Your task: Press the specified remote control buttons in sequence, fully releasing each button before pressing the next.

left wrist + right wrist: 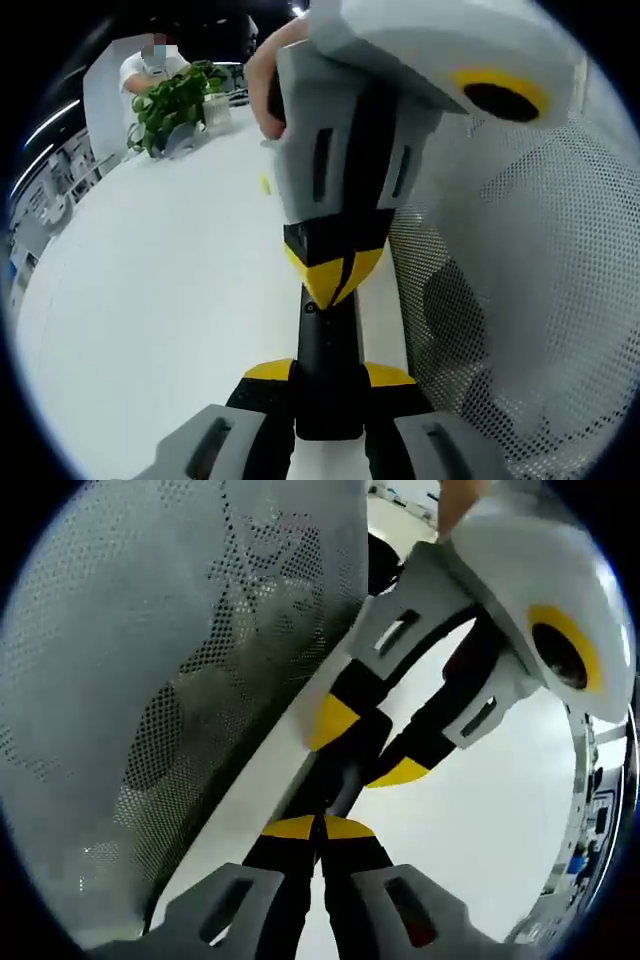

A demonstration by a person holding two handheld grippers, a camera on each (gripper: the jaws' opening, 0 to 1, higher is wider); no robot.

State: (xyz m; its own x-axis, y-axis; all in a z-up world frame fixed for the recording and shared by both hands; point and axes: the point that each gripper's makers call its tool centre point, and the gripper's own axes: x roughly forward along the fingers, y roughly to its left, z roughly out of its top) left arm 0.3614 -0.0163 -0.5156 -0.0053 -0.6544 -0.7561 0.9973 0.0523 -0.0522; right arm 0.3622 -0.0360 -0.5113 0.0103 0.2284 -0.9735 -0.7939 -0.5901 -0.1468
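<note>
A slim black remote control (pixel 326 350) stands between the yellow-tipped jaws of my left gripper (pixel 330 375), which is shut on its sides. In the left gripper view my right gripper (pixel 334 272) comes down from above, shut, its joined yellow tips touching the remote's upper end. In the right gripper view my right gripper (pixel 320 828) rises from the bottom with its tips pressed together against the remote (pixel 347 778). The left gripper (pixel 370 745) reaches in from the upper right, clamped on the remote. The buttons are hidden.
A white table (pixel 150 290) spreads to the left. A white mesh chair back (pixel 520 300) stands close on the right, and fills the left of the right gripper view (pixel 150 680). A potted green plant (pixel 170 105) and a seated person sit at the table's far end.
</note>
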